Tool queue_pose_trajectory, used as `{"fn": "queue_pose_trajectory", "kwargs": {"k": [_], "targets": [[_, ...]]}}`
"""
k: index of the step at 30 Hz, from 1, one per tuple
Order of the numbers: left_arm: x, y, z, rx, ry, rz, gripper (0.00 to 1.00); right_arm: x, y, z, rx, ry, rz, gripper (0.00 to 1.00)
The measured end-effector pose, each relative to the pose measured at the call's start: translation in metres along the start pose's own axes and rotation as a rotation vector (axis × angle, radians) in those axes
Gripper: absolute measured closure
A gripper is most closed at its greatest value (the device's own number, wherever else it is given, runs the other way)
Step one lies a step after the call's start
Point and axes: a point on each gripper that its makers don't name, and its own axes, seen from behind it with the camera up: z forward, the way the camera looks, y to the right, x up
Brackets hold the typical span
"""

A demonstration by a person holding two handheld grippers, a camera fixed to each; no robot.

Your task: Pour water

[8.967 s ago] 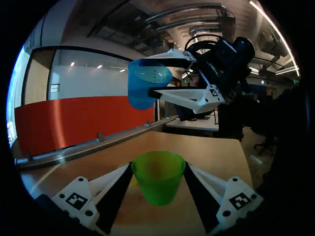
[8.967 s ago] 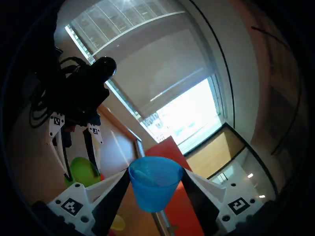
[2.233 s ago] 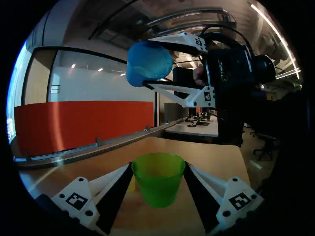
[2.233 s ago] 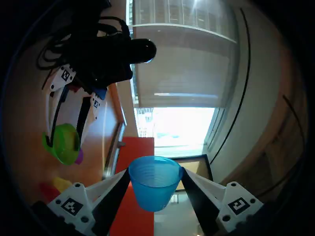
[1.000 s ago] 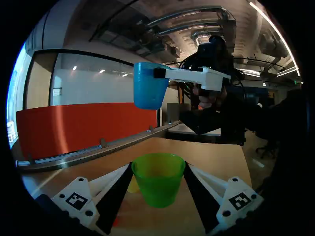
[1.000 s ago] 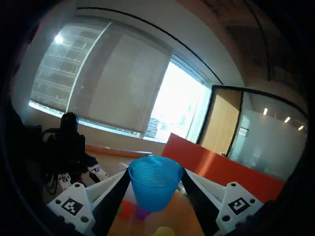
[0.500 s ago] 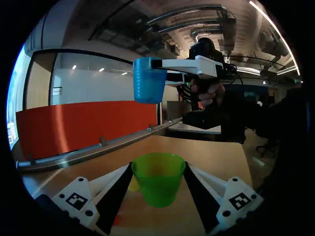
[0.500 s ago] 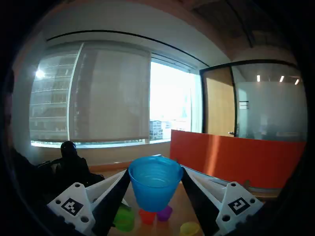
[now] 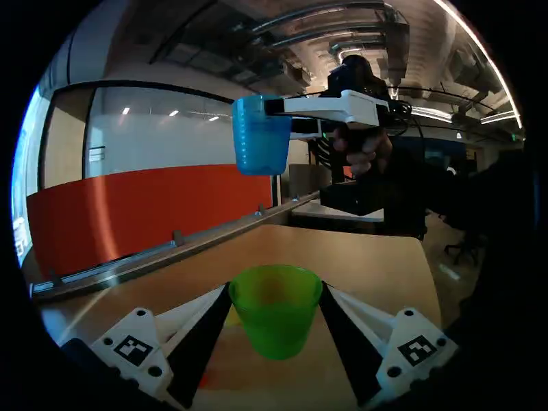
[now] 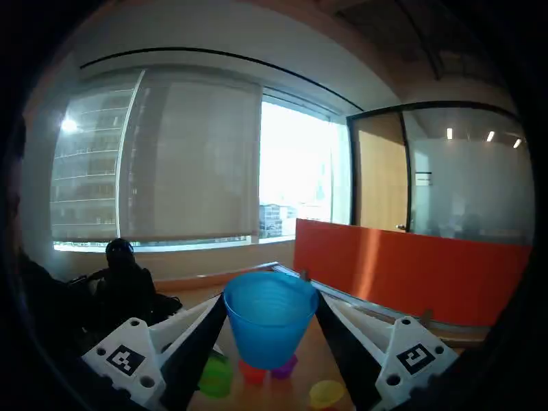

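Blue cup (image 9: 260, 140) is back upright and level. 2.2 s ago it lay tipped, mouth toward the left tongs (image 9: 274, 294). Since 0.5 s ago it has hardly shifted.

Worktop (image 9: 356, 260): pale wood, running out below and ahead of both tongs.

Step in hand, as I judge it: the pour stroke is over, and the righted blue cup is to be brought down. I cannot tell whether water sits in either cup. To do it well:
- keep the blue cup's rim level and lower it slowly;
- steer it to bare wood, clear of the green cup (image 9: 275, 315) and the small cups (image 10: 253, 373);
- hold the green cup upright;
- slacken neither grip before a cup's base rests on the worktop.

Pose: right tongs (image 10: 270, 312) are level, high above and ahead of the left tongs, with a hand (image 9: 359, 147) wrapped on the grip behind them. Both their fingers press the blue cup's sides. Left tongs are low and point forward, both fingers clamped on the green cup. I cannot tell whether its base touches the wood.

Below the right tongs, on the worktop: a red cup, a purple cup (image 10: 282, 370) touching it, and a yellow cup (image 10: 327, 394) near them.
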Motion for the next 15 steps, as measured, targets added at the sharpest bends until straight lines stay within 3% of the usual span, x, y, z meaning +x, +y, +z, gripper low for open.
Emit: {"fn": "queue_pose_trajectory", "kwargs": {"k": [15], "targets": [[-0.051,-0.001,0.012,-0.016,-0.140,0.006,0.11,-0.069,0.010,-0.014,-0.010,-0.139,-0.036,0.08]]}}
